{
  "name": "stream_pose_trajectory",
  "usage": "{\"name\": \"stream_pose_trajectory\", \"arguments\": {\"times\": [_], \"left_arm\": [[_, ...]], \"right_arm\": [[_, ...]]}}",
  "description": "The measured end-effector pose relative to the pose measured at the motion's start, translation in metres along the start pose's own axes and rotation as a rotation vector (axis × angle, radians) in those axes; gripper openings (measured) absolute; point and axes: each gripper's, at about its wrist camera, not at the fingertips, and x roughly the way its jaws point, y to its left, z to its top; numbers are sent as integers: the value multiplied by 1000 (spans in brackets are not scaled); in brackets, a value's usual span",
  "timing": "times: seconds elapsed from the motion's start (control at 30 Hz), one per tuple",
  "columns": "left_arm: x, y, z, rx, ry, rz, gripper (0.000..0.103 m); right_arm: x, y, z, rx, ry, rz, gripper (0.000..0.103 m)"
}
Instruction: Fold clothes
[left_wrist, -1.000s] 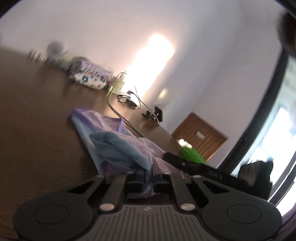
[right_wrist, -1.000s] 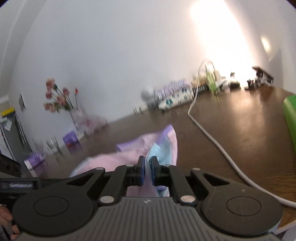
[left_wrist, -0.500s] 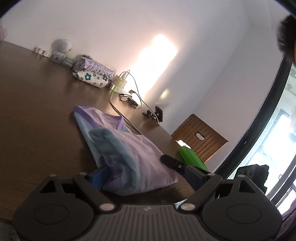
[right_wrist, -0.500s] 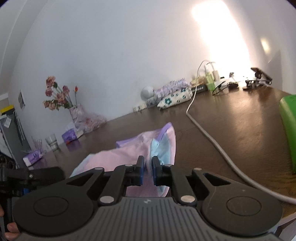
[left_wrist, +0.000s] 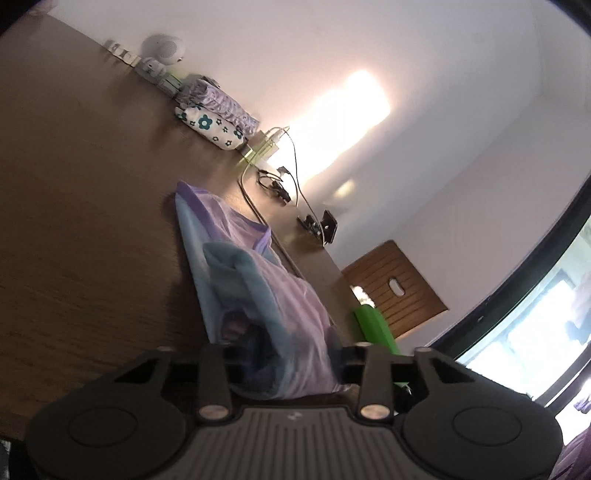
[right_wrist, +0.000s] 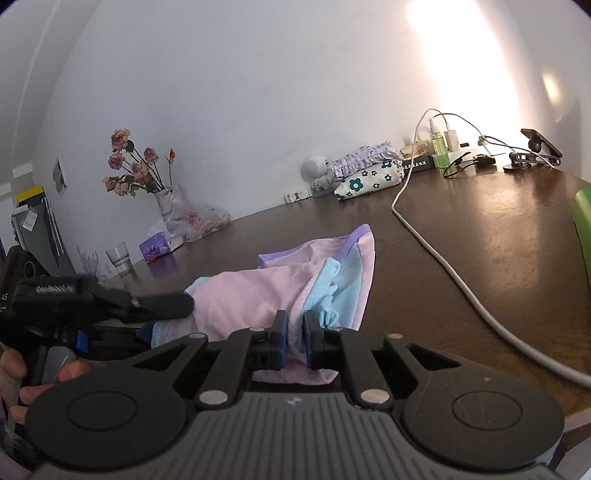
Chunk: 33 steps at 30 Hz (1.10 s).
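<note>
A pink and light-blue garment (left_wrist: 258, 280) with purple trim lies bunched on the dark wooden table (left_wrist: 85, 229). Its near end runs between the jaws of my left gripper (left_wrist: 291, 354), which are closing on the cloth; the pads are hidden by it. In the right wrist view the same garment (right_wrist: 258, 291) stretches away, and my right gripper (right_wrist: 294, 339) is shut on its pink near edge. The left gripper (right_wrist: 173, 317) comes in from the left there, clamped on the blue end, with a person's hand (right_wrist: 22, 373) holding it.
A white cable (right_wrist: 424, 236) crosses the table right of the garment. A green object (right_wrist: 583, 221) lies at the right edge. Folded clothes (right_wrist: 369, 173), a vase of flowers (right_wrist: 170, 206), a glass (right_wrist: 119, 258) and a phone stand (right_wrist: 539, 142) line the far wall. A wooden chair (left_wrist: 399, 284) stands beyond the table.
My left gripper let go, opened wide, then closed again on the garment's near end, rolling a little. The right gripper kept its hold and stayed in place.
</note>
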Motion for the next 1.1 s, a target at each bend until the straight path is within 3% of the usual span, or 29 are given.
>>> {"name": "stream_pose_trajectory", "arguments": {"times": [0.07, 0.13, 0.2, 0.27, 0.33, 0.37, 0.4, 0.43, 0.47, 0.5, 0.7, 0.77, 0.83, 0.87, 0.93, 1.0, 1.1], "left_arm": [[1, -3, 3, 42, 20, 15, 15], [0, -3, 9, 63, 22, 13, 33], [1, -2, 17, 64, 12, 29, 79], [3, 1, 28, 51, 12, 29, 79], [8, 3, 37, 38, 21, 31, 79], [11, 4, 40, 37, 25, 39, 73], [14, 3, 42, 44, 30, 52, 57], [18, 2, 43, 52, 34, 65, 47], [22, 2, 44, 60, 38, 78, 26], [25, 0, 44, 73, 37, 91, 18], [30, -11, 44, 136, 1, 91, 14], [35, -7, 44, 127, 6, 134, 17], [35, -1, 44, 93, 10, 166, 31], [30, 1, 44, 80, 6, 161, 37], [12, 1, 43, 89, -27, 134, 51], [-8, -6, 38, 139, -48, 102, 76], [-27, -22, 21, 221, -27, 54, 81]], "right_arm": [[-2, -3, 10, 15, -24, 11, 23], [3, -10, 26, 53, -31, 29, 49], [14, -19, 40, 93, -7, 65, 51], [32, -28, 49, 128, 47, 109, 51], [47, -33, 52, 142, 108, 82, 51], [53, -33, 52, 141, 133, 68, 51], [58, -34, 53, 141, 159, 54, 49], [61, -34, 51, 147, 184, 62, 41], [63, -34, 49, 156, 198, 67, 31], [62, -33, 47, 165, 192, 69, 14], [38, -23, 49, 111, 56, 38, 9], [43, -22, 46, 95, 75, 9, 9], [49, -23, 39, 98, 95, -32, 16], [49, -24, 38, 104, 93, -37, 19], [39, -26, 41, 110, 64, -41, 38], [26, -26, 47, 93, 28, -27, 40], [12, -26, 49, 86, 58, 9, 39]]}}
